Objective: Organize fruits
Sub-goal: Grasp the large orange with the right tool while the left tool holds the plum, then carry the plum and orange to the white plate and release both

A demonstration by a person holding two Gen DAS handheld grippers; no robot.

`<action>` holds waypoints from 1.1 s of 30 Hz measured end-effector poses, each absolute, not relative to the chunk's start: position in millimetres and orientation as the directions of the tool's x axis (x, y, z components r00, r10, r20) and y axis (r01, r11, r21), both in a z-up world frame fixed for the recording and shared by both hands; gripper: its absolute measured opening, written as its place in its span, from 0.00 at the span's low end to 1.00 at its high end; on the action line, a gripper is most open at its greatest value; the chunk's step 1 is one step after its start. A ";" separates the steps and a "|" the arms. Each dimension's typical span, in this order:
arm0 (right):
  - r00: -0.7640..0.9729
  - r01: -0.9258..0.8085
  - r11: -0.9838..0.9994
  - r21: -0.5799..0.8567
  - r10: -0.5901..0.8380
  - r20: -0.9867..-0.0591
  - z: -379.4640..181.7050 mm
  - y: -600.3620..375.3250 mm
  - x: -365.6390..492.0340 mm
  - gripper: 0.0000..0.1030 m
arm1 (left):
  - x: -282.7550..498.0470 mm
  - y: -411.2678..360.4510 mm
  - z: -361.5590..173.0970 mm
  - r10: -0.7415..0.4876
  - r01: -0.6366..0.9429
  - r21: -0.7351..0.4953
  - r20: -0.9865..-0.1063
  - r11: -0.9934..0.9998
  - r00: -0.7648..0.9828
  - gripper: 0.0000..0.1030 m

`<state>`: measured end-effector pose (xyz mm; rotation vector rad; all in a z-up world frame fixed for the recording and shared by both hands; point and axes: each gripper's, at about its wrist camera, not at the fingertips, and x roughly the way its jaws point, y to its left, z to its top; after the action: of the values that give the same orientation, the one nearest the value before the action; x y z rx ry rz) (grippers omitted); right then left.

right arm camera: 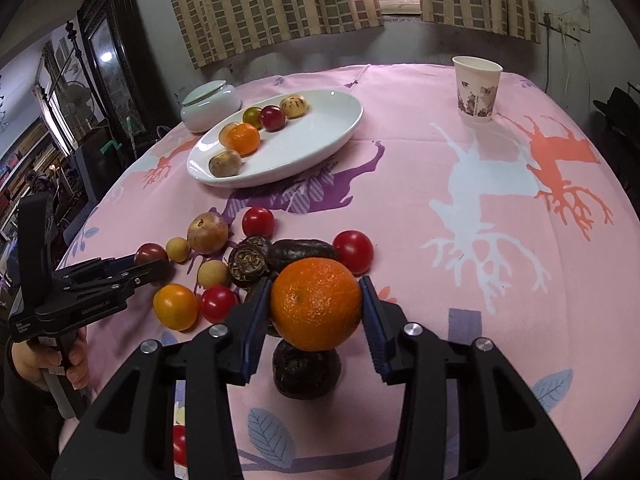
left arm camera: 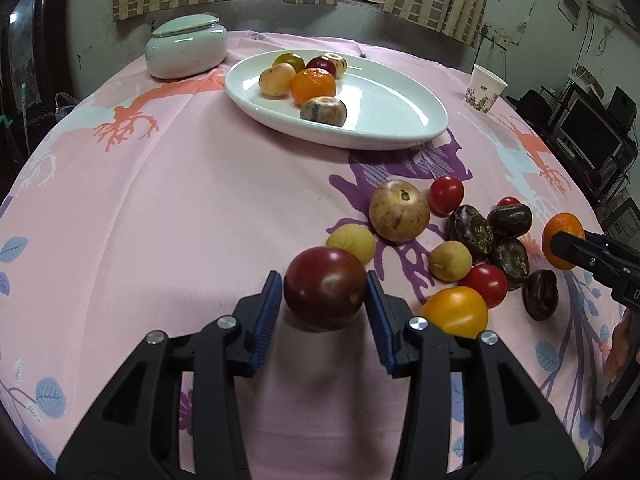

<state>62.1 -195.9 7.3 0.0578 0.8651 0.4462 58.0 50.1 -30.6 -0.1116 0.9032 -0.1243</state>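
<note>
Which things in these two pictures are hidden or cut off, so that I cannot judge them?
- Right wrist view: a dark fruit lies under the held orange, which covers its top.
- Right wrist view: a red fruit is half hidden behind the right gripper.
- Left wrist view: the yellow tomato is partly covered by the left gripper, which holds the dark red tomato.
- Both views: the lidded jar is closed; its contents stay unseen.

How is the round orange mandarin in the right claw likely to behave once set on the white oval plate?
The round orange mandarin would probably roll, being nearly spherical with no flat side. The white oval plate looks glossy and shallow, so it may drift toward the fruit already there. Its dimpled peel likely grips the right claw pads well, and firm squeezing might bruise it.
</note>
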 end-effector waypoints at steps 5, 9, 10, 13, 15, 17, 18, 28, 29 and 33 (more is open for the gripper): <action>0.561 -0.370 0.902 0.223 0.408 -0.720 9.1 -193.0 58.4 0.43 | 58.2 44.9 -30.8 -0.137 0.075 -0.116 -0.768 0.990 0.626 0.37; 0.581 -0.361 0.903 0.234 0.414 -0.701 15.0 -198.5 57.1 0.43 | 55.0 49.3 -24.0 -0.141 0.053 -0.140 -0.759 0.989 0.636 0.37; 0.586 -0.357 0.903 0.238 0.415 -0.696 16.5 -200.0 57.6 0.43 | 53.0 50.3 -19.3 -0.143 0.050 -0.146 -0.750 0.988 0.646 0.37; 0.592 -0.347 0.906 0.241 0.411 -0.693 20.4 -202.1 60.1 0.43 | 47.1 50.1 -3.2 -0.167 0.059 -0.172 -0.720 0.983 0.673 0.37; 0.589 -0.349 0.906 0.242 0.412 -0.695 23.4 -201.2 62.4 0.43 | 46.4 48.5 6.1 -0.177 0.066 -0.181 -0.710 0.981 0.682 0.37; 0.593 -0.352 0.908 0.229 0.406 -0.696 29.0 -199.0 67.7 0.43 | 51.5 45.3 14.1 -0.187 0.084 -0.178 -0.712 0.980 0.677 0.37; 0.598 -0.355 0.909 0.217 0.399 -0.695 33.1 -197.4 71.3 0.43 | 55.1 44.2 17.7 -0.185 0.089 -0.171 -0.713 0.981 0.676 0.37; 0.618 -0.381 0.914 0.136 0.361 -0.699 52.2 -167.1 136.0 0.43 | 120.5 59.2 39.4 -0.130 0.028 -0.154 -0.708 0.988 0.695 0.37; 0.613 -0.379 0.917 0.126 0.351 -0.708 49.7 -161.4 146.8 0.43 | 131.5 60.9 38.3 -0.123 0.023 -0.149 -0.712 0.989 0.692 0.37; 0.597 -0.364 0.925 0.105 0.319 -0.736 38.7 -140.8 185.7 0.43 | 174.6 68.5 29.2 -0.093 -0.018 -0.141 -0.736 0.990 0.671 0.37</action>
<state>185.7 -140.8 38.7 -0.0581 0.8422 0.3965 174.6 68.5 29.2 -0.1403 0.8350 -0.0422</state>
